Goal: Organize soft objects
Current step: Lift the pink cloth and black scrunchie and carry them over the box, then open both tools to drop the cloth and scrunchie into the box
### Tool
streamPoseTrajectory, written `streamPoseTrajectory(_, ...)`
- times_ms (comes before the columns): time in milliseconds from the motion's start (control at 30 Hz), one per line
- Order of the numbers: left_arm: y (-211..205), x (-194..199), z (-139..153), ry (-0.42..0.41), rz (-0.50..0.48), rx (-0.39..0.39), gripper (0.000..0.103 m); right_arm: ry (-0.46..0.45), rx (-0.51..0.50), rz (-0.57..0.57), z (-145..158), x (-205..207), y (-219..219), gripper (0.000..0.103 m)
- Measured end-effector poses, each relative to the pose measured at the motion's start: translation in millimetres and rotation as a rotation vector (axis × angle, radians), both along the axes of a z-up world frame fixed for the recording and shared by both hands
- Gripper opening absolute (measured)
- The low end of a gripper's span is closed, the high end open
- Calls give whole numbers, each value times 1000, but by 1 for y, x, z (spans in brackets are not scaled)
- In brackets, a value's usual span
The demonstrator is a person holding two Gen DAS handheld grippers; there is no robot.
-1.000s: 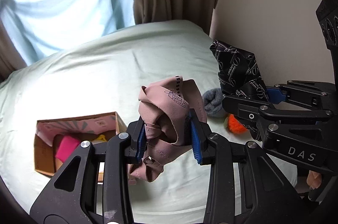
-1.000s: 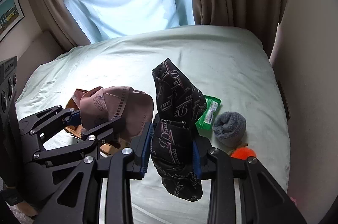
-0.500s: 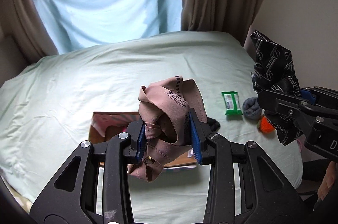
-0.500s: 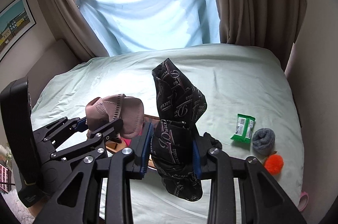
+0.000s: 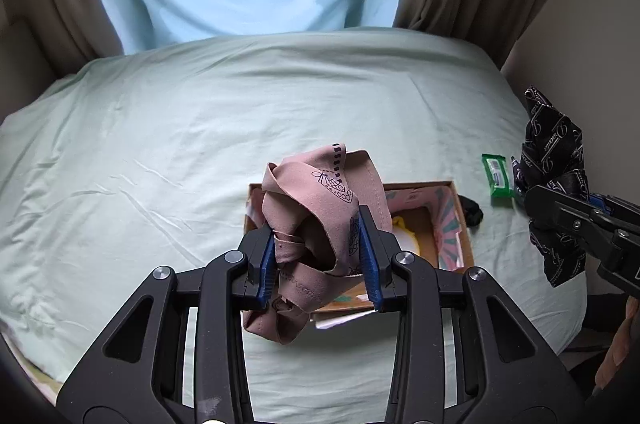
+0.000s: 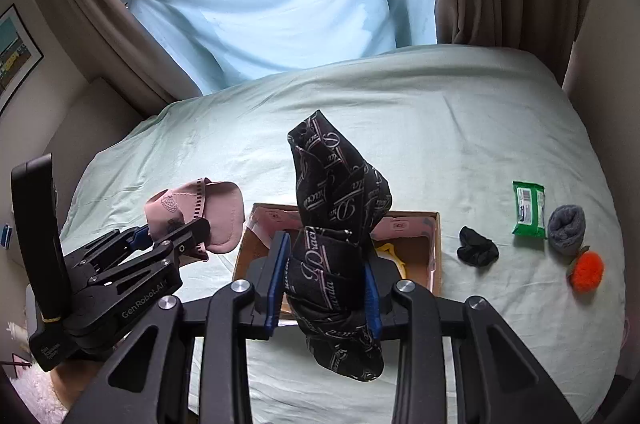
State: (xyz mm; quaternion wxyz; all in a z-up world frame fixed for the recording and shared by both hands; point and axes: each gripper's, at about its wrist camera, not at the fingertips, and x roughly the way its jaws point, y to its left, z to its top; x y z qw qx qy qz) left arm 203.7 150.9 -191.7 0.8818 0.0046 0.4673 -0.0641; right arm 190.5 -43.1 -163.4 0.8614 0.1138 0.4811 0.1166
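My left gripper is shut on a crumpled pink cloth and holds it above an open cardboard box on the bed. The pink cloth and left gripper also show at the left of the right wrist view. My right gripper is shut on a black patterned cloth, held above the same box. The black cloth shows at the right edge of the left wrist view. Something yellow lies inside the box.
On the pale green bed, right of the box, lie a black scrunchie, a green packet, a rolled grey sock and an orange pom-pom. Curtains and a window stand behind. A wall is at the right.
Both grippers have pulled back and swung toward the box, keeping their cloths. The box now sits centred under each gripper, and more of the bed is in view.
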Motion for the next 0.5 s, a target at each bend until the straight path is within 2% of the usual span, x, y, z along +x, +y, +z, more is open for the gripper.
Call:
streamPoseTrajectory(167,22,24,-35,70,1,-5,32,93,5,-26,-32,23,18,31)
streamPoseTrajectory(500,34,58,-114,232,19,0,32,331,34,-51,-122,66,34,31)
